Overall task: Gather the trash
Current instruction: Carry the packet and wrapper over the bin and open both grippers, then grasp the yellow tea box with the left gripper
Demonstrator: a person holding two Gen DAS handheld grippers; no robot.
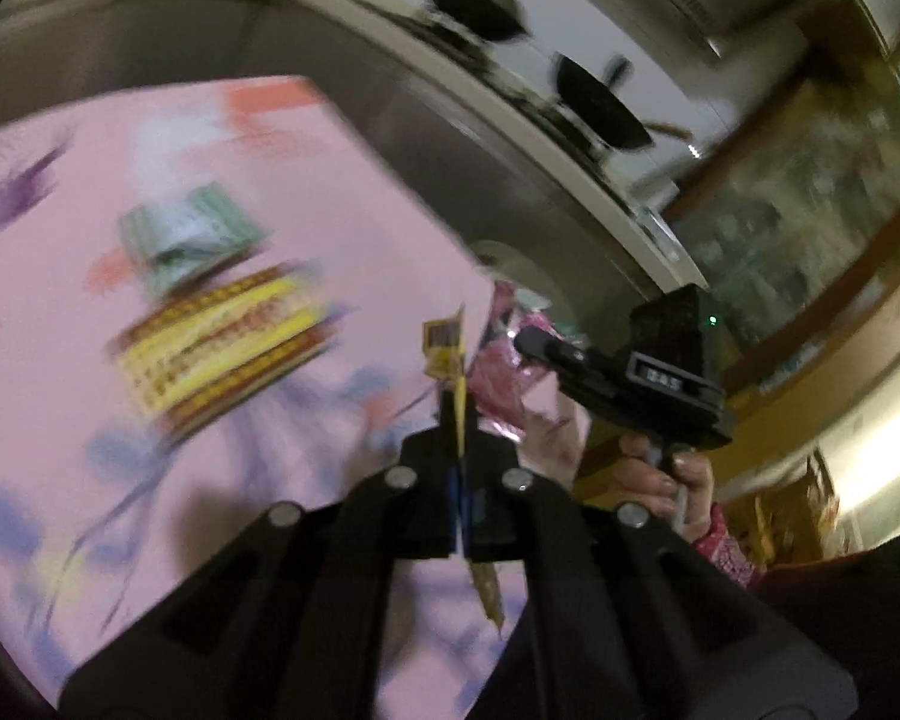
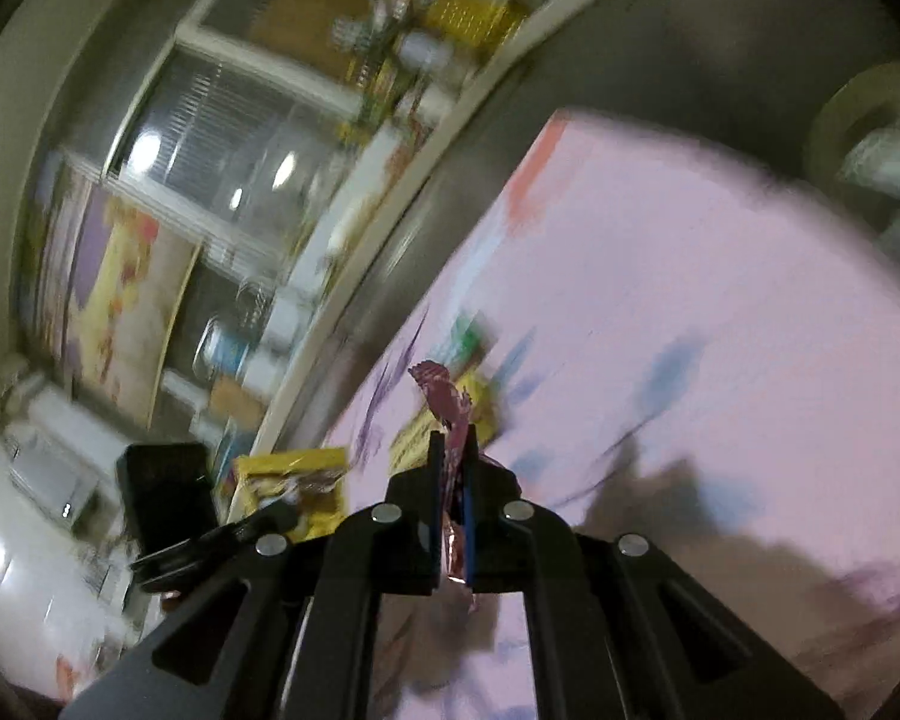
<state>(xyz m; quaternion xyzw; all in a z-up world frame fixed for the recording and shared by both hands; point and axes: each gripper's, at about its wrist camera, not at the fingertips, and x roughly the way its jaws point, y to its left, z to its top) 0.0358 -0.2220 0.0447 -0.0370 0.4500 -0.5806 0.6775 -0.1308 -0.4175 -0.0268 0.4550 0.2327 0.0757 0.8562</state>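
My left gripper (image 1: 459, 414) is shut on a thin yellow wrapper (image 1: 447, 351) with a barcode, held edge-on above the pink flowered tablecloth (image 1: 342, 192). My right gripper (image 2: 453, 450) is shut on a crumpled dark red foil wrapper (image 2: 447, 402), which also shows as a pink-red wrapper (image 1: 501, 381) in the left wrist view, just right of my left fingertips. The left gripper's yellow wrapper (image 2: 297, 489) appears at the lower left of the right wrist view. On the cloth lie a green-white packet (image 1: 189, 234) and a yellow-red box (image 1: 222, 348).
A person's hand (image 1: 660, 480) grips the right tool's handle. A grey cabinet front (image 1: 426, 138) stands behind the table, with two dark pans (image 1: 600, 105) on the counter above. A pale roll (image 2: 870, 120) sits beyond the cloth's far corner. Shelves and a window (image 2: 228, 162) fill the left.
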